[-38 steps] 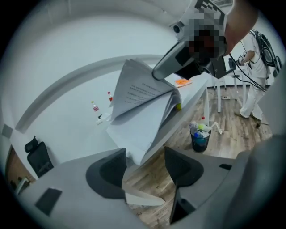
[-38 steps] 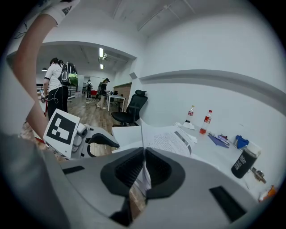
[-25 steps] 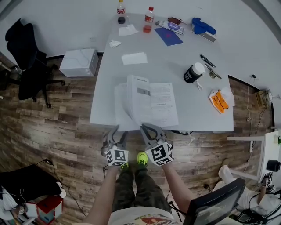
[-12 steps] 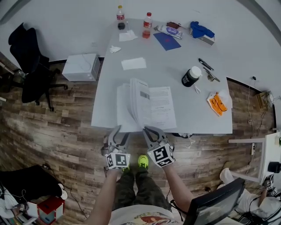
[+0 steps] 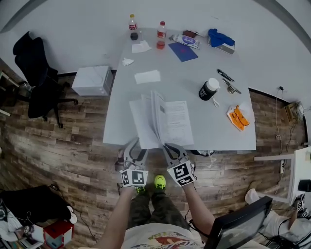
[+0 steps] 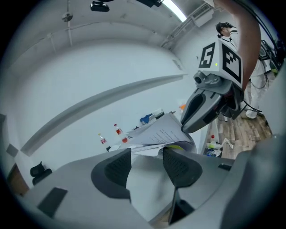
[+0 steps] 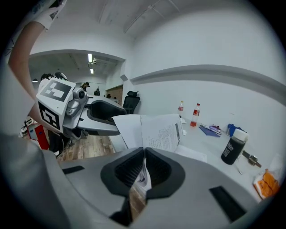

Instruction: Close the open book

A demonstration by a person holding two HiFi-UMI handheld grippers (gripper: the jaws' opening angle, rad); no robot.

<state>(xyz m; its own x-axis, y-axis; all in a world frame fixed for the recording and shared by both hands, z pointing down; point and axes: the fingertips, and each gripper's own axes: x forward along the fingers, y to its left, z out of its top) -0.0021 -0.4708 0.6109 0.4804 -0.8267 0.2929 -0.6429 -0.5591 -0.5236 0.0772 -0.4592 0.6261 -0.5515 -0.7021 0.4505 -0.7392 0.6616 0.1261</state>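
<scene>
Head view: the open book [image 5: 163, 121] lies at the near edge of the table [image 5: 214, 127], its middle pages standing up, with the left gripper [image 5: 135, 146] and the right gripper [image 5: 169, 148] at that edge. Left gripper view: jaws apart, clamping nothing. Right gripper view: jaws clenched on the book's pages.

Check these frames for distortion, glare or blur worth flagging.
Head view: even light, sharp, fisheye bowing the table edges. Left gripper view: black vignette, ceiling lamp blown out. Right gripper view: same vignette, book print slightly soft.
</scene>
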